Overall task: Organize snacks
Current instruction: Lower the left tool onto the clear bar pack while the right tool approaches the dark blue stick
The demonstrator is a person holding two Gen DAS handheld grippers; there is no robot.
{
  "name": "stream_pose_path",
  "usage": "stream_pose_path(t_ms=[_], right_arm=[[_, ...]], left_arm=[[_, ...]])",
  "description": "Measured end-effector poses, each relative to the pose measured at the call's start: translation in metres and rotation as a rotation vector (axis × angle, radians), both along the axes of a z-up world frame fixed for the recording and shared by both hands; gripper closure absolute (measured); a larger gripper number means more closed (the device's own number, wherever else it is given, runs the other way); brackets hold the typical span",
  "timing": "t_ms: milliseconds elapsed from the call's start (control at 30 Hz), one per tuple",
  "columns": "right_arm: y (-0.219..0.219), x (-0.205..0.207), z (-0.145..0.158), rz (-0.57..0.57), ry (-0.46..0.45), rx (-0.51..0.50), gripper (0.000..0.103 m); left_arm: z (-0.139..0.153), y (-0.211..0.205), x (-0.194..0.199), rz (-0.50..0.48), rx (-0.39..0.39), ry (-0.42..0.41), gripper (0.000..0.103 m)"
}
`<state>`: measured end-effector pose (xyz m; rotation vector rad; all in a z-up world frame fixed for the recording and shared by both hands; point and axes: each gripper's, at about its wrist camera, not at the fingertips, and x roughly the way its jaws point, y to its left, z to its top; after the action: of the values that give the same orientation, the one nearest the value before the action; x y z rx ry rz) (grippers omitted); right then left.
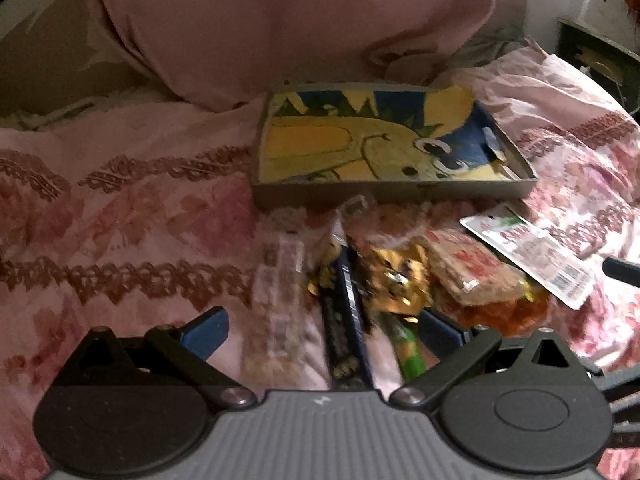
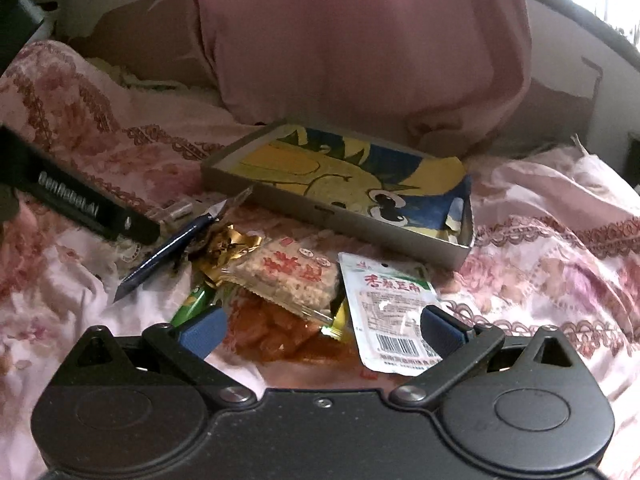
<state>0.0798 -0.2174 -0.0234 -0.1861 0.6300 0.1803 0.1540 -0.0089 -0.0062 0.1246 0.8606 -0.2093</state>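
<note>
Both grippers hover low over a snack pile on the pink floral bedspread, nothing gripped. Left gripper: blue fingers spread wide, straddling the dark blue long stick pack and the clear-wrapped pale wafer strip at its 11 o'clock. Looks lined up for a first pick, judging by how the stick pack runs straight down the gap. Right gripper: fingers also spread wide, empty, over the orange translucent bag of candied pieces; its right finger overlaps the white flat sachet with red print and barcode.

Destination is likely the shallow grey rectangular tin with yellow-and-blue cartoon lining, at 12 o'clock from the left gripper, 1 o'clock from the right. It lies flat, open side up, just beyond the pile. It seems empty, but the far corner is blurred; something small may sit there.

Pile: clear-wrapped puffed rice cake with red characters lies on top of the orange bag, gold crinkled foil wrapper at its 10 o'clock, green tube-shaped pack partly tucked under. Overlaps mean the rice cake must go before the orange bag can be lifted cleanly.

Obstructions: the left gripper's black body crosses the right view at 10 o'clock, so the arms crowd each other. Large pink pillow behind the tin limits approach from 12 o'clock. Soft bedding gives poor backing for pinching flat sachets.
</note>
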Motion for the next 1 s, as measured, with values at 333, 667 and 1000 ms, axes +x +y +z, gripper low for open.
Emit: stream_pose_path(t_ms=[333, 667, 1000], right_arm=[[0.040, 0.024, 0.004, 0.069, 0.042, 0.087, 0.001], [0.090, 0.051, -0.002, 0.148, 0.130, 0.183, 0.003], [0.121, 0.064, -0.019, 0.178, 0.201, 0.182, 0.030]], left_arm=[[-0.001, 0.039, 0.035, 0.067, 0.074, 0.017, 0.000], [-0.018, 0.066, 0.060, 0.086, -0.006, 0.089, 0.000], [-0.040, 0.086, 0.071, 0.046, -0.189, 0.154, 0.002]])
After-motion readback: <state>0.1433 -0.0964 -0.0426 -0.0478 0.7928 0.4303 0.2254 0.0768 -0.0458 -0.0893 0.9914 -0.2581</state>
